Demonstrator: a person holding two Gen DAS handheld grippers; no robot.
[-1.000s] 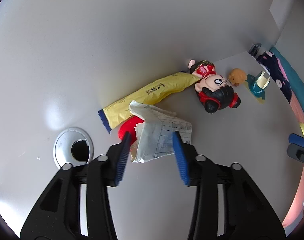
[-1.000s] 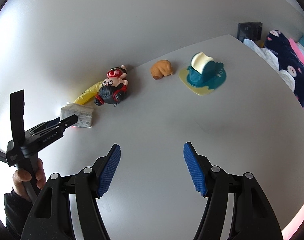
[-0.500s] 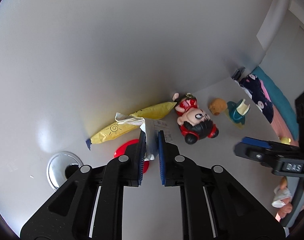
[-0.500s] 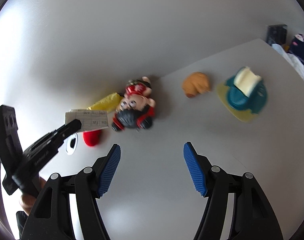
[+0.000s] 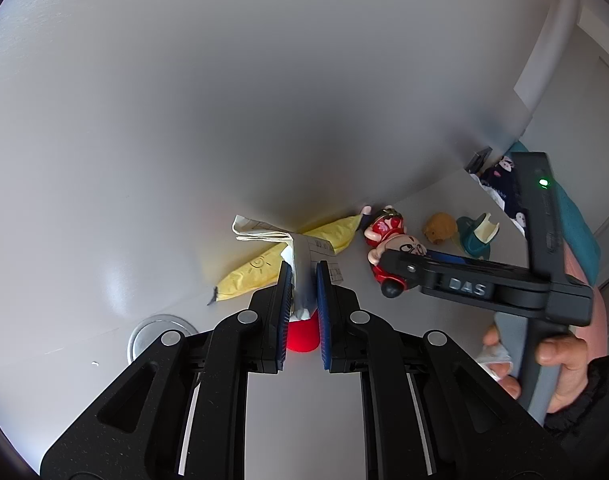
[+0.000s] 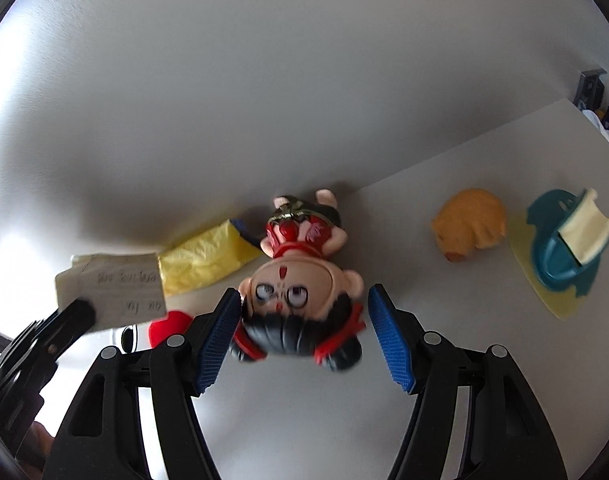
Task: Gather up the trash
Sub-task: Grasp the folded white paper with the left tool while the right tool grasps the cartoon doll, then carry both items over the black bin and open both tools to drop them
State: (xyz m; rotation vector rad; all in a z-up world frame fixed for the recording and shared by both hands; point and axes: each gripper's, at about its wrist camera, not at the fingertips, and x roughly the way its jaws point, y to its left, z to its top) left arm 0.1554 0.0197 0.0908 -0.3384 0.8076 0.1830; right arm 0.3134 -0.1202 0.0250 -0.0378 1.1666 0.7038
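Left wrist: left gripper [image 5: 304, 292] now clamped on the paper receipt [image 5: 304, 264], lifted clear of yellow wrapper [image 5: 260, 268]; one trash piece secured.

Right wrist: right gripper [image 6: 304, 340] wide, now straddling the doll [image 6: 300, 300], no contact evident.

Creased paper receipt [image 5: 304, 256], glossy plastic doll [image 6: 300, 280], matt table [image 6: 444, 360]

On the counter [image 6: 444, 360] — 1 crumpled paper [image 5: 304, 256], 1 yellow wrapper [image 5: 256, 272], 1 red cap [image 5: 302, 334], 1 doll [image 6: 300, 280], 1 orange toy [image 6: 470, 224], 1 teal holder [image 6: 560, 248] — plus 2 grippers: left gripper [image 5: 302, 304], right gripper [image 6: 304, 340].
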